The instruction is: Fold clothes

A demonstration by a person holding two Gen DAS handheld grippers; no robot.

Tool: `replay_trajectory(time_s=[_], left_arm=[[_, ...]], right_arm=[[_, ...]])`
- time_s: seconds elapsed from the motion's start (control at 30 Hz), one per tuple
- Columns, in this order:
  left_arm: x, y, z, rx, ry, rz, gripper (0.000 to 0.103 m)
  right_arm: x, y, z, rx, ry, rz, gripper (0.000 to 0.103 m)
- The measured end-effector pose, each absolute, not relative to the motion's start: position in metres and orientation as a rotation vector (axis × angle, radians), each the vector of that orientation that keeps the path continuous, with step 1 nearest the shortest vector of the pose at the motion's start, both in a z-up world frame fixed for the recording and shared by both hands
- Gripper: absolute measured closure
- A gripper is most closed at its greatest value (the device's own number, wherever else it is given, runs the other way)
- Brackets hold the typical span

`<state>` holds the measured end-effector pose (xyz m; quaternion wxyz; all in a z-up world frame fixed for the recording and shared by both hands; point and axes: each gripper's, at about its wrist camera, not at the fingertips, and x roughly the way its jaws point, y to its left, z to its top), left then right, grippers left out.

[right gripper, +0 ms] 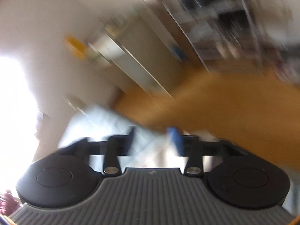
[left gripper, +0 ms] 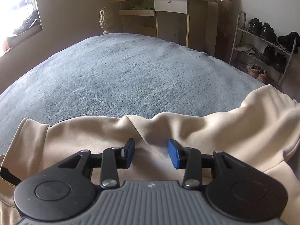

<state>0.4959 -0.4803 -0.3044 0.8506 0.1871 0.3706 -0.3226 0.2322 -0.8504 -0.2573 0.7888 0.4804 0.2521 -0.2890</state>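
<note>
One garment concerns us: a beige top (left gripper: 105, 140) spread rumpled over the near end of a bed covered by a grey-blue blanket (left gripper: 121, 71), which stretches well ahead of our left claw (left gripper: 151, 154) toward a desk (left gripper: 168, 1) and, ahead to the right, a shoe rack (left gripper: 266, 48). Directly under and just ahead of that claw the cloth shows a diagonal seam or folded edge; to the claw's right it bunches up into a raised ridge, and to its left a rounded corner lies flat. Our left claw stands with its blue pads apart, poised over the seam and holding nothing. Our right claw (right gripper: 152, 140) also has its pads apart with nothing between them, but its view is too smeared by motion for us to place it beyond a tilted room and wooden floor. We judge the step in hand to be arranging the top, though whether it is being laid out or is partly folded we cannot settle. Any next grasp calls for pinching a single clean edge and for the right claw to steady.
</note>
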Motion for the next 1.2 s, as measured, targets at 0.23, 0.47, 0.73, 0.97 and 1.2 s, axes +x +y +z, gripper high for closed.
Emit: replay_trajectory(time_s=[0.23,0.47,0.73,0.97,1.2], left_arm=[[0.502,-0.481,-0.311,0.410,0.818,-0.684,0.061],[0.503,-0.484,-0.315,0.422,0.819,-0.676,0.061],[0.498,-0.484,-0.318,0.416,0.793,-0.670,0.061],[0.501,-0.430,-0.287,0.261,0.865,-0.691,0.060],[0.502,-0.350,-0.239,0.036,0.961,-0.702,0.054]], right_arm=[[0.231,-0.867,-0.349,1.346,0.579,-0.814,0.045],[0.242,-0.896,-0.389,1.512,0.442,-0.835,0.044],[0.248,-0.883,-0.354,1.321,0.341,-0.771,0.096],[0.250,-0.825,-0.251,1.251,0.126,-0.411,0.097],[0.293,-0.738,-0.145,1.130,0.106,-0.040,0.097]])
